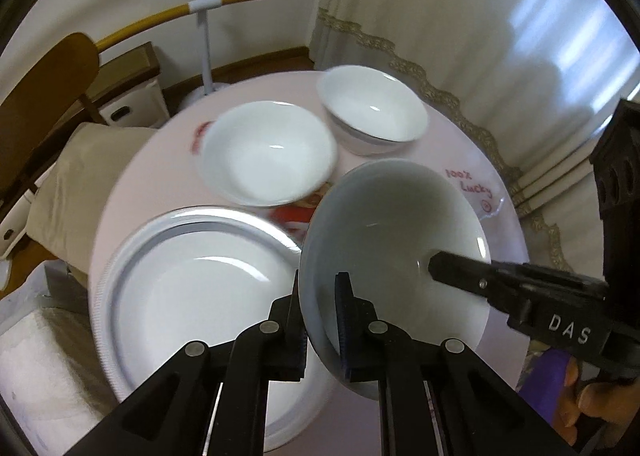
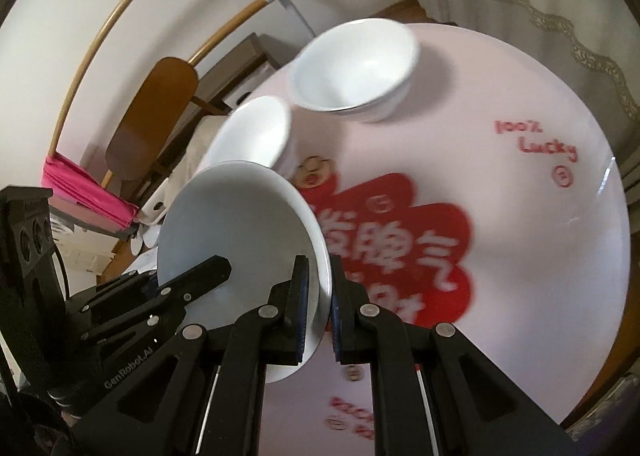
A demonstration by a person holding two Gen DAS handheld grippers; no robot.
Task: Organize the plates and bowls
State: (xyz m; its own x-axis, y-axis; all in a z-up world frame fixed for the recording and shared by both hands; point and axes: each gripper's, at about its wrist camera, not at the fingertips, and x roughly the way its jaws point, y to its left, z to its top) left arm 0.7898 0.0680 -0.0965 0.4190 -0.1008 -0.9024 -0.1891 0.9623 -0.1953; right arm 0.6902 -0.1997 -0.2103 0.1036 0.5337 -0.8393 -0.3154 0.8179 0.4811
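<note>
A white shallow bowl (image 1: 392,224) hangs tilted above the round pink table (image 1: 472,176), gripped from two sides. My left gripper (image 1: 320,288) is shut on its near rim. My right gripper (image 1: 440,268) comes in from the right and pinches the opposite rim. In the right wrist view the right gripper (image 2: 319,268) is clamped on the same bowl (image 2: 240,232), with the left gripper (image 2: 218,266) at its left edge. On the table rest a large white plate (image 1: 192,296), a second bowl (image 1: 268,160) and a deeper far bowl (image 1: 372,108).
The table's red print (image 2: 384,240) lies bare to the right of the held bowl. A brown chair (image 1: 48,72) and a beige cushion (image 1: 76,176) stand left of the table. A cream curtain (image 1: 480,36) hangs behind, with a white lamp pole (image 1: 205,36) at the back. A person's hand (image 1: 600,396) shows at lower right.
</note>
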